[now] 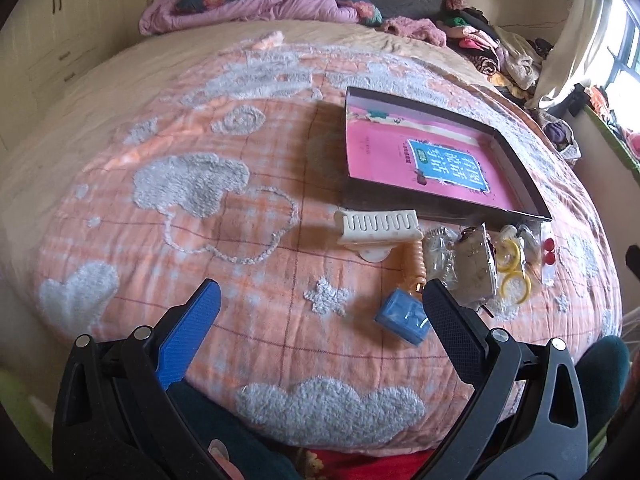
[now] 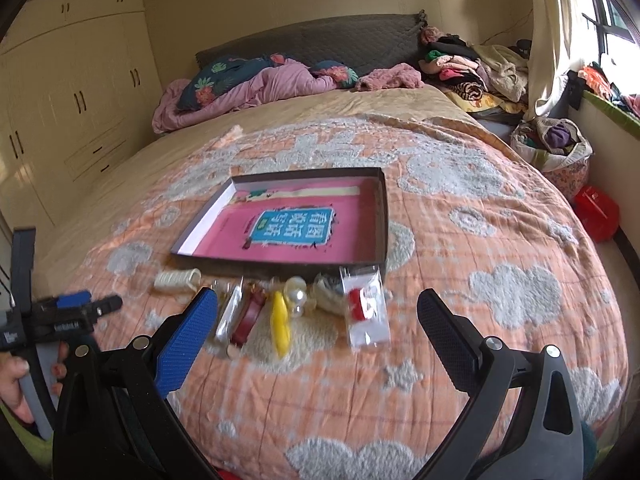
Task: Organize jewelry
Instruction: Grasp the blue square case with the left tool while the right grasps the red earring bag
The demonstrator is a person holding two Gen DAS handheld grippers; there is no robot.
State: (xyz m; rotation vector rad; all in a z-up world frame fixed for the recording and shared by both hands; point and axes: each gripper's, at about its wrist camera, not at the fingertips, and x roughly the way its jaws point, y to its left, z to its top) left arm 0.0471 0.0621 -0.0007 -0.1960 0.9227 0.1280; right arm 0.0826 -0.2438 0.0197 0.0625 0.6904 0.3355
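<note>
A shallow dark box (image 1: 520, 168) (image 2: 385, 216) with a pink printed bottom lies on the bed. In front of it lies a row of jewelry: a cream hair claw (image 1: 378, 227) (image 2: 176, 280), a blue clear case (image 1: 404, 320), yellow rings (image 1: 514, 272) (image 2: 280, 320), a clear bag with red beads (image 1: 549, 250) (image 2: 362, 306), pearl pieces (image 2: 296, 294) and a dark red bangle (image 2: 250, 312). My left gripper (image 1: 320, 300) is open and empty, just before the blue case. My right gripper (image 2: 318, 310) is open and empty, above the row.
The orange quilt (image 2: 460, 280) with grey clouds covers the bed. Pink bedding and pillows (image 2: 256, 84) lie at the head. Piled clothes (image 2: 472, 64) and a bag (image 2: 552, 148) sit at the right by the window. Wardrobes (image 2: 72, 112) stand left. The left gripper (image 2: 90, 306) shows in the right wrist view.
</note>
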